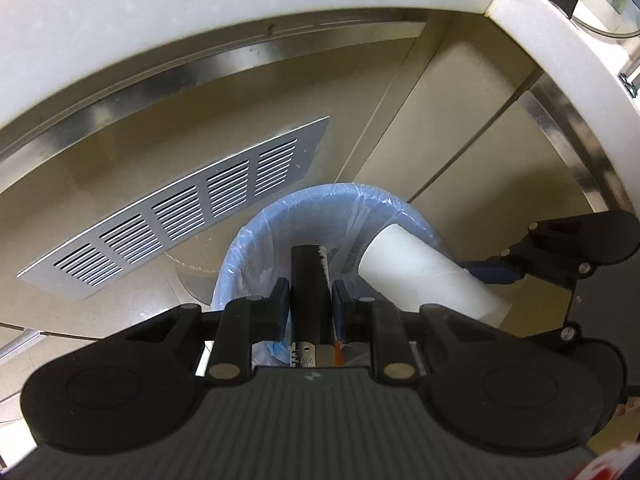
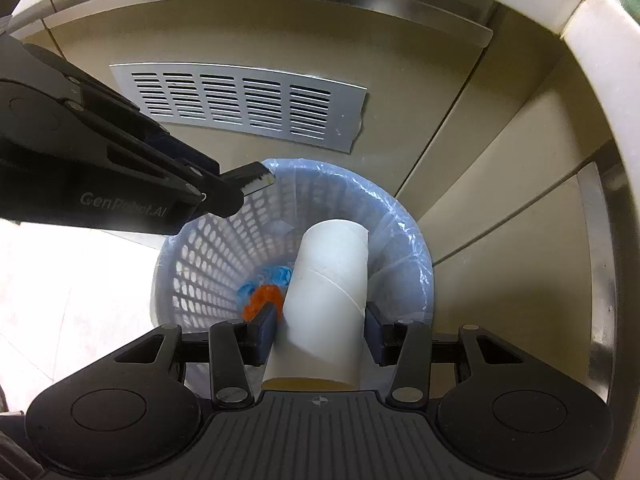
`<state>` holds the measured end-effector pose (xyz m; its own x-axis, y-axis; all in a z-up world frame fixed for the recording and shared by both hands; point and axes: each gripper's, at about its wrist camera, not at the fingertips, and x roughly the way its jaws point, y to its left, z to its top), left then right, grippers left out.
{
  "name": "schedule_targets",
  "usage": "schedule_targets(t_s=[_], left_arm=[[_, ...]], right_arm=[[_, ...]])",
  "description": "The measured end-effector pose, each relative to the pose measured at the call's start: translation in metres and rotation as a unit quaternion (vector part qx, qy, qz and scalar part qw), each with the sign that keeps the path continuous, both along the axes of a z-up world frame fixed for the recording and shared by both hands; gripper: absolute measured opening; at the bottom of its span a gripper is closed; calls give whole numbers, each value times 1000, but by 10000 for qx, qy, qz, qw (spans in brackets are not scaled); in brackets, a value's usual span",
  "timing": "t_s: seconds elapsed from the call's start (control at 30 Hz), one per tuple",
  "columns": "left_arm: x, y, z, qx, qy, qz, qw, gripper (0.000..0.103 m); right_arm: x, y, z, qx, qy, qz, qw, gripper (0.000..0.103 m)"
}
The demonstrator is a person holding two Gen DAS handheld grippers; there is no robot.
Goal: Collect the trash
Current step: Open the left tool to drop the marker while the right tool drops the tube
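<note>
My left gripper [image 1: 311, 294] is shut on a flat dark wrapper [image 1: 308, 268] with a serrated end, held above a white lattice bin [image 1: 256, 236] lined with a blue bag. My right gripper [image 2: 320, 328] is shut on a white cardboard tube [image 2: 328, 280], tilted over the same bin [image 2: 208, 248]. Orange trash [image 2: 262, 298] and blue trash [image 2: 280, 274] lie at the bin's bottom. In the right wrist view the left gripper [image 2: 224, 192] reaches in from the upper left, the wrapper [image 2: 256, 174] sticking out over the rim. The left wrist view shows the tube [image 1: 424, 276] and right gripper [image 1: 494, 270] at the right.
The bin stands on the floor in a corner of beige cabinet doors [image 2: 500, 216]. A metal vent grille [image 2: 248, 104] is set in the panel behind it. A white counter edge [image 1: 560, 52] overhangs above. Pale floor tiles [image 2: 72, 288] spread to the left.
</note>
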<state>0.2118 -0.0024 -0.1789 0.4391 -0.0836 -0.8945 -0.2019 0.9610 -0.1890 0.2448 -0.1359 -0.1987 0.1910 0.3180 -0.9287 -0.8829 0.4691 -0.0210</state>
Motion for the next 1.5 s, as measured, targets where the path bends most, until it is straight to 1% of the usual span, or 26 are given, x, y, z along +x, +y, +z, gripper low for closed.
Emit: schedule_targets(t_s=[0.17,0.47,0.57,0.6,0.63,0.67,0.93,1.5], left_arm=[[3,-1,-3,-5,40,6,10000,19],[4,-4,-5,-6,40,-5,10000,19],[4,-5,-5,49,50,48,10000,20],[4,-4,-5,45,53,78,9999,25],[3,-4,-4,23,42,108,9999,33],[2,-3,-3,-2,13,136,9999,34],[-7,1,1,7,36,230,9997,34],[-19,2,6,116,23,261,9996,34]], right_arm=[[4,1,-5,-53,120,16,9999,46],[5,1,-7,-54,138,37,9999,46],[5,1,-7,-50,137,36,9999,46],[5,1,-6,-48,136,35,9999,46],[5,0,-6,-47,134,36,9999,46],[5,0,-6,-45,134,39,9999,46],[4,1,-6,-19,129,26,9999,46],[1,2,0,154,86,-55,9998,47]])
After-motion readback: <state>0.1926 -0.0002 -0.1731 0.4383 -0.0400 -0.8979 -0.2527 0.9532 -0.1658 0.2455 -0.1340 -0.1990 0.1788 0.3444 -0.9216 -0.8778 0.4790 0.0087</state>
